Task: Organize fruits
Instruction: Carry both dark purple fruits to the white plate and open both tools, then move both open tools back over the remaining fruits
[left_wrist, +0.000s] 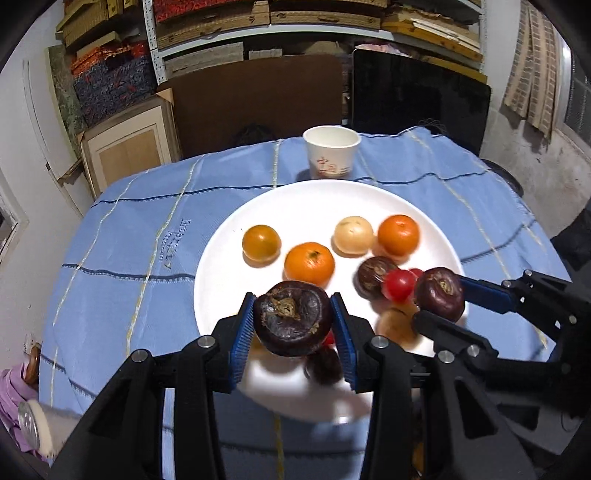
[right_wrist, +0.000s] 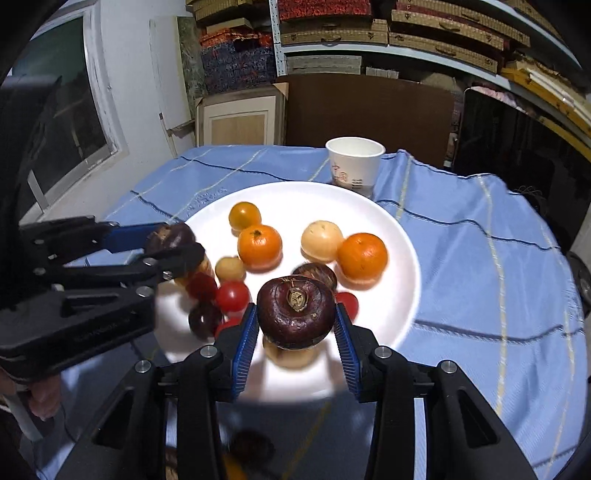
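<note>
Left claw (left_wrist: 293, 321): I have it clamped on a dark water chestnut (left_wrist: 291, 317), above the plate's near edge.
Right claw (right_wrist: 295, 325): I have it clamped on a second dark chestnut (right_wrist: 295, 315), also above the plate.
Plate (left_wrist: 295, 199): white, on the blue-clothed tabletop (left_wrist: 129, 240); oranges (left_wrist: 309, 264), tomatoes (left_wrist: 399, 284) on it.
Paper cup (left_wrist: 331, 151): just behind the plate.
</note>
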